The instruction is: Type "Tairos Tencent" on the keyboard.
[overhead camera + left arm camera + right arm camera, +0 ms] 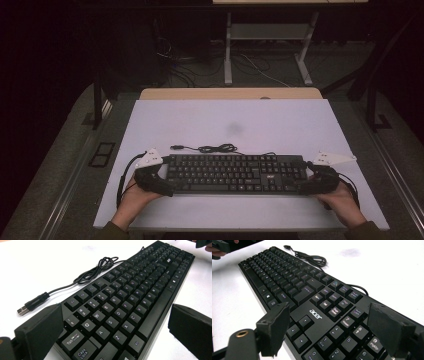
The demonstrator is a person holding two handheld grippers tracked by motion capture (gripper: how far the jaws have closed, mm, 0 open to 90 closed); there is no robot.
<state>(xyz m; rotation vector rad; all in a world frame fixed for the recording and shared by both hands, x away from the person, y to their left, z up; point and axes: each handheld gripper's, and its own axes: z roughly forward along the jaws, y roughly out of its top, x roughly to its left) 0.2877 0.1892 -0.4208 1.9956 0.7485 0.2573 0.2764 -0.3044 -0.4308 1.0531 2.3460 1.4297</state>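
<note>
Your left gripper (159, 186) and right gripper (305, 186) each straddle one end of the black Acer keyboard (235, 173), jaws wide open, gripping nothing; its USB cable (210, 148) lies coiled behind.

Black hand-held gripper (161, 186) pair, white three-cornered plates, olive sleeves.

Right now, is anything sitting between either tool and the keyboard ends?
Nothing visible. The left tool straddles the keyboard's Tab end with open jaws, and the right tool straddles the numpad end. The cable lies coiled behind the keyboard, away from both.
</note>
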